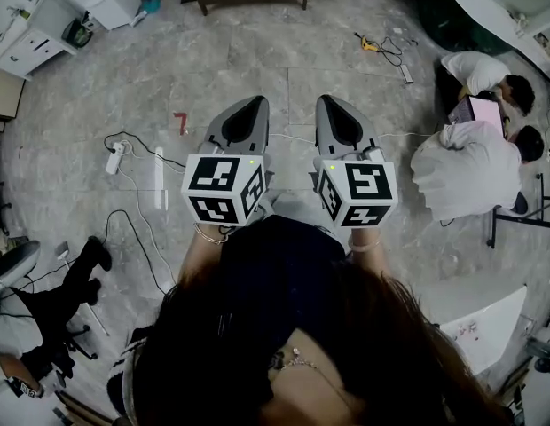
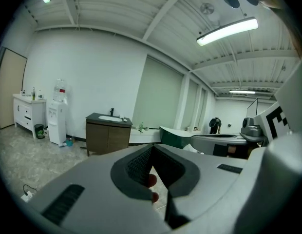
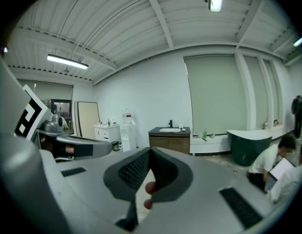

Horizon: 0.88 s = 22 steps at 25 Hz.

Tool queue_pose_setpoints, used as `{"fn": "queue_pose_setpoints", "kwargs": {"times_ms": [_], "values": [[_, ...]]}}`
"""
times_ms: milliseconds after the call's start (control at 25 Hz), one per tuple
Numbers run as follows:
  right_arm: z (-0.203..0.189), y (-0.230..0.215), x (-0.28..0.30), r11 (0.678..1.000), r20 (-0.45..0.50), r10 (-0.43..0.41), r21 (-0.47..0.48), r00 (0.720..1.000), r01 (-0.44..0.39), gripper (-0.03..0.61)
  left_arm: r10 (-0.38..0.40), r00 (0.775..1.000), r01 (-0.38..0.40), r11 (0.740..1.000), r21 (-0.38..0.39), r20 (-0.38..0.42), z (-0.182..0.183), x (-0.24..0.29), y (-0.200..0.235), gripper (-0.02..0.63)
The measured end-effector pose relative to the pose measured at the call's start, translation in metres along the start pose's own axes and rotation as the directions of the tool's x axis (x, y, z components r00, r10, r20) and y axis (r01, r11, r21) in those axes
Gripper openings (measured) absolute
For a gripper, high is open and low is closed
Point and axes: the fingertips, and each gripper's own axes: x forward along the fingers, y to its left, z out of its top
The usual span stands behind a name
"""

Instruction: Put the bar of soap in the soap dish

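Observation:
No bar of soap and no soap dish shows in any view. Both grippers are held side by side at waist height over the grey stone floor, pointing slightly downward across the room. The left gripper [image 1: 251,105] has its jaws meeting at the tips [image 2: 152,147] with nothing between them. The right gripper [image 1: 333,103] is likewise shut and empty [image 3: 151,151]. Each carries its marker cube nearest the person's body. Small reddish shapes show through the gap behind the jaws in both gripper views; I cannot tell what they are.
A dark wooden vanity with a sink [image 2: 108,130] stands against the far wall, a green tub [image 3: 248,143] to its right. A white cabinet [image 1: 27,34] and water dispenser [image 2: 57,116] stand far left. Two people [image 1: 466,162] sit at the right. A power strip with cables [image 1: 113,158] lies on the floor.

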Motion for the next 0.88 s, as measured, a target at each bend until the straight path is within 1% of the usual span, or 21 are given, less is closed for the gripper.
{"fn": "queue_pose_setpoints", "kwargs": {"times_ms": [200, 360, 520, 640, 760, 880], "values": [[-0.002, -0.012, 0.021, 0.998, -0.007, 0.056, 0.03, 0.998, -0.056, 0.009, 0.065, 0.998, -0.065, 0.998, -0.015, -0.01, -0.004, 0.018, 0.014, -0.004], [-0.005, -0.025, 0.052, 0.999, -0.036, 0.051, 0.01, 0.998, -0.05, 0.009, 0.083, 0.996, -0.083, 0.997, -0.006, -0.025, 0.0, 0.046, 0.03, -0.003], [-0.006, -0.036, 0.094, 0.999, -0.049, 0.054, 0.001, 0.997, -0.055, 0.009, 0.075, 0.997, -0.075, 0.997, -0.01, -0.025, 0.005, 0.084, 0.052, -0.003], [0.002, -0.047, 0.134, 0.998, -0.044, 0.06, 0.001, 0.997, -0.06, 0.009, 0.061, 0.998, -0.061, 0.998, -0.012, -0.021, 0.017, 0.122, 0.073, -0.003], [0.019, -0.057, 0.18, 0.998, -0.04, 0.057, 0.0, 0.998, -0.057, 0.009, 0.042, 0.999, -0.042, 0.999, -0.008, -0.021, 0.037, 0.161, 0.098, -0.003], [0.045, -0.072, 0.231, 0.999, -0.026, 0.043, 0.007, 0.999, -0.043, 0.009, 0.014, 1.0, -0.014, 1.0, 0.008, -0.015, 0.066, 0.204, 0.123, -0.003]]}}
